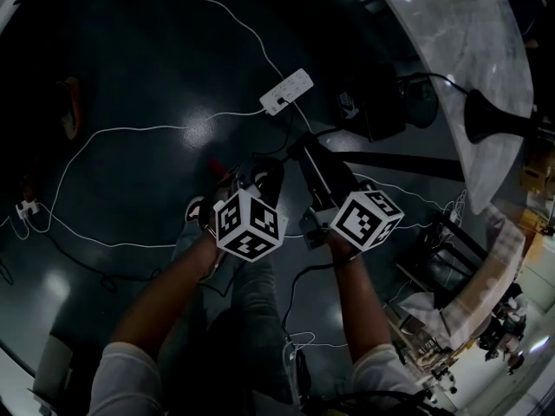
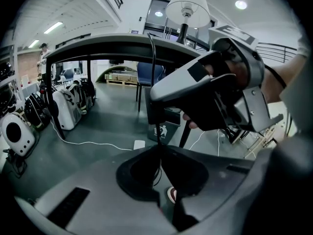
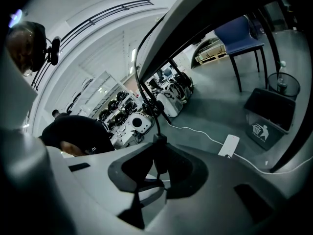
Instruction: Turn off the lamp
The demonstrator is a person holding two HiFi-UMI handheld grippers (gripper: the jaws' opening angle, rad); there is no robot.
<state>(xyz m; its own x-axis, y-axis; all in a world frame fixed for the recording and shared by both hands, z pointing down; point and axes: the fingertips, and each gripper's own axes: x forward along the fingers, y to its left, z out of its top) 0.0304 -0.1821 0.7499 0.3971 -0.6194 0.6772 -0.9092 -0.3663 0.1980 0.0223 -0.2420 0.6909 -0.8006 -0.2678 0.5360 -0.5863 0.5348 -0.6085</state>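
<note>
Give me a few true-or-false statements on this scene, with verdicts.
1. The lamp stands under the table. False: it stands on top of it.
2. A black cord runs between the left tool's jaws. True.
3. The right tool is empty. False: its jaws grip the cord's inline switch.
4. A white power strip lies on the floor. True.

Tally:
- grippers: two, left gripper (image 2: 159, 151) and right gripper (image 3: 159, 155)
- marker cubes (image 1: 250, 224): two, one apiece
- lamp (image 2: 187, 6): one
- black cord (image 3: 138, 77): one
- inline switch (image 3: 159, 145): one
- table (image 1: 486, 50): one
- white power strip (image 1: 286, 92): one
- blue chair (image 3: 242, 35): one
- black bin (image 3: 269, 119): one
</note>
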